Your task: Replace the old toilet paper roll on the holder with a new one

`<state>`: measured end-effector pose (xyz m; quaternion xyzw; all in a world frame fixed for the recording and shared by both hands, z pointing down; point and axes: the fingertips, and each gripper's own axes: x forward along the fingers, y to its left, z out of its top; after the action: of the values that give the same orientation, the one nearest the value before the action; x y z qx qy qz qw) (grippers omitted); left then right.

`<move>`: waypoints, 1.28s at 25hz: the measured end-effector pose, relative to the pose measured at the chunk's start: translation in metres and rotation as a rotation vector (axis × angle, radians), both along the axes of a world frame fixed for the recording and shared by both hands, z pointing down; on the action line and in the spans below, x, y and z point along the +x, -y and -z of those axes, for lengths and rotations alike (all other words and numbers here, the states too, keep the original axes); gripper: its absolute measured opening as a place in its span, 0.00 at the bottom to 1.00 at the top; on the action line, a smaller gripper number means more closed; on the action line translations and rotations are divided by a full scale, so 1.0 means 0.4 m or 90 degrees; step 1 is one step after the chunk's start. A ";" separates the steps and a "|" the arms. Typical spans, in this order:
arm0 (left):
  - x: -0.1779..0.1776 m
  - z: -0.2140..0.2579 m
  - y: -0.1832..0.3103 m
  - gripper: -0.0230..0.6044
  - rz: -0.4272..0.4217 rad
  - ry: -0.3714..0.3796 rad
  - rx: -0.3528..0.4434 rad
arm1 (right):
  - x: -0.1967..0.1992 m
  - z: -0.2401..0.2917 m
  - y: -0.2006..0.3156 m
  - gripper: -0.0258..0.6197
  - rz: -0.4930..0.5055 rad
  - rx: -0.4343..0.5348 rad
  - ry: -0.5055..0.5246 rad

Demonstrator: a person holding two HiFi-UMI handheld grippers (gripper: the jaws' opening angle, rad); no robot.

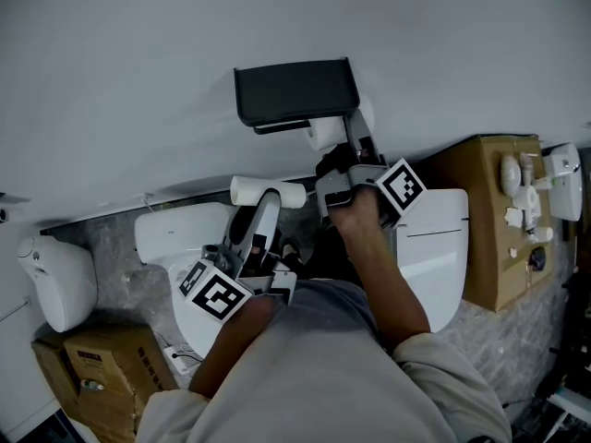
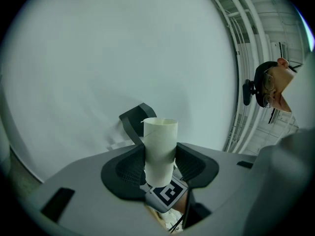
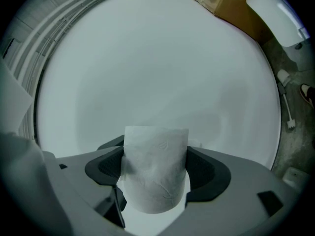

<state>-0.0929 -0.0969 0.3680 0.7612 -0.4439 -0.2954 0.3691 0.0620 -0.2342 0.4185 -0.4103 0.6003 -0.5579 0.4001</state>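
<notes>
A black toilet paper holder [image 1: 295,92] hangs on the white wall; its edge [image 2: 132,119] shows in the left gripper view too. My right gripper [image 1: 337,148] is shut on a white, full toilet paper roll [image 1: 325,134] [image 3: 156,173] just under the holder's right end. Further left and lower, my left gripper [image 1: 263,199] is shut on an empty pale cardboard tube [image 1: 268,192] [image 2: 160,149], which stands up between the dark pads [image 2: 123,168]. Both grippers point at the wall.
White toilets [image 1: 434,247] [image 1: 171,233] [image 1: 60,280] stand along the wall below the grippers. A tall cardboard box [image 1: 489,247] with small white items on top is at the right. More cardboard boxes [image 1: 102,367] sit at the lower left.
</notes>
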 end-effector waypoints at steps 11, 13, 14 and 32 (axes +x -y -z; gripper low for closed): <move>-0.028 0.003 -0.013 0.34 0.028 0.015 0.009 | -0.083 0.000 -0.019 0.65 0.044 0.019 0.010; -0.076 0.011 -0.036 0.34 0.039 0.016 0.014 | -0.130 0.010 -0.040 0.65 0.051 0.027 0.009; -0.090 0.014 -0.042 0.34 0.044 0.016 0.015 | -0.143 0.014 -0.045 0.65 0.054 0.031 0.007; -0.130 0.018 -0.053 0.34 0.065 0.009 0.019 | -0.209 0.000 -0.069 0.66 0.101 0.010 -0.008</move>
<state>-0.1451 -0.0758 0.3607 0.7451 -0.4806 -0.3150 0.3385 -0.0215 -0.2067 0.4186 -0.3617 0.6376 -0.5806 0.3544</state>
